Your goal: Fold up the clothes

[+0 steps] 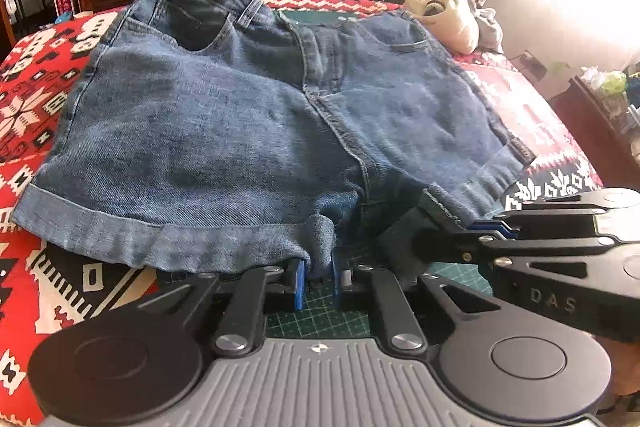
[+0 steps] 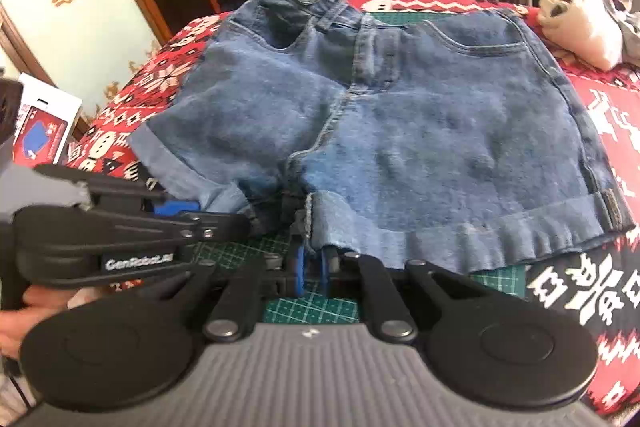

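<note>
We see denim shorts spread flat across a green cutting mat on a desk draped in a red patterned cloth, waistband at the far edge, rolled cuffs nearest us, long axis running side to side. The left gripper pinches one inner cuff; the right gripper pinches the other, jaws nearly closed. Bare cloth flanks the shorts; crumpled clothes crowd the far right corner.

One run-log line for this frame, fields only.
stage: grasp for fold | left gripper: shut on denim shorts left-leg cuff | right gripper: shut on right-leg cuff | shorts: flat, front up, on patterned blanket
</note>
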`<state>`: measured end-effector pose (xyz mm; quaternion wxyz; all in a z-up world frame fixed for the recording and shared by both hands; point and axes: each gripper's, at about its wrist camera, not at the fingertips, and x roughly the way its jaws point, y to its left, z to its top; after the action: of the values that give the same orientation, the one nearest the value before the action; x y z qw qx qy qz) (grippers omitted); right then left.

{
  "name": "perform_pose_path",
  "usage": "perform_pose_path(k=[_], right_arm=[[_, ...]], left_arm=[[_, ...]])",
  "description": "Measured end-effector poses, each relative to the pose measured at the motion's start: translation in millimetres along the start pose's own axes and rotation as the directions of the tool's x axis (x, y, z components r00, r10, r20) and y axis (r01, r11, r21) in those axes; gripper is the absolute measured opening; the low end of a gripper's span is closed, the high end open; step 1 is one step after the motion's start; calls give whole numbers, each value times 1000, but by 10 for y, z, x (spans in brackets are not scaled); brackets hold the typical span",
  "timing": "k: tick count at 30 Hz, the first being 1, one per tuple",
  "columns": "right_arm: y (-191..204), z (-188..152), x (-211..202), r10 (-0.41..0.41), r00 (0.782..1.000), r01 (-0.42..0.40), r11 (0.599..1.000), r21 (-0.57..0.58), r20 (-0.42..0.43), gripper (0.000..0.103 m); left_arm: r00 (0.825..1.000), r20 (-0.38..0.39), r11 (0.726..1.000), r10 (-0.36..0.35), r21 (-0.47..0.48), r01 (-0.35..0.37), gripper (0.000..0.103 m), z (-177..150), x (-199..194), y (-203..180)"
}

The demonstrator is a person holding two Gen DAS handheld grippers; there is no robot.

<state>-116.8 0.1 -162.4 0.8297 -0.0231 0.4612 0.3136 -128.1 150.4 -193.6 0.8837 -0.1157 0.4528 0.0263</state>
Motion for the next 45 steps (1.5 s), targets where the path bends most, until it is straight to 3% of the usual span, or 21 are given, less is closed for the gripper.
perform_pose_path(k=[13,19,21,27,34,36,39,45], right_arm=[[76,-50,-239,84,996,-84,996,6,-23,7],[64,-117,-346,91,995,-91,996,6,-34,7],[35,-137,-327,91,995,-90,996,14,-46,6],[-11,-212,-239,83,994,-82,997,13,-77,5],[-30,-247,-381,71,996,-71,997,-9,-51,14],[-78,-245,-450,59,998,-59,998,-10,-34,23],[-198,-219,-538,35,999,-35,999,12,-6,28],[-515,-148,-606,-80,996,77,995,64,50,40]], left_arm=[[999,33,987,-33,160,27,8,-174,-377,-432],[999,-7,979,-44,199,45,7,-266,-326,-511],[999,-34,981,-24,193,30,7,-269,-228,-506],[995,-83,982,-56,177,70,10,-271,-170,-479],[994,-71,980,-84,175,95,19,-298,-345,-454],[994,-51,980,-92,170,99,20,-283,-418,-445],[994,-10,982,-104,160,105,23,-233,-528,-439],[992,52,984,-112,145,104,31,-17,-552,-487]])
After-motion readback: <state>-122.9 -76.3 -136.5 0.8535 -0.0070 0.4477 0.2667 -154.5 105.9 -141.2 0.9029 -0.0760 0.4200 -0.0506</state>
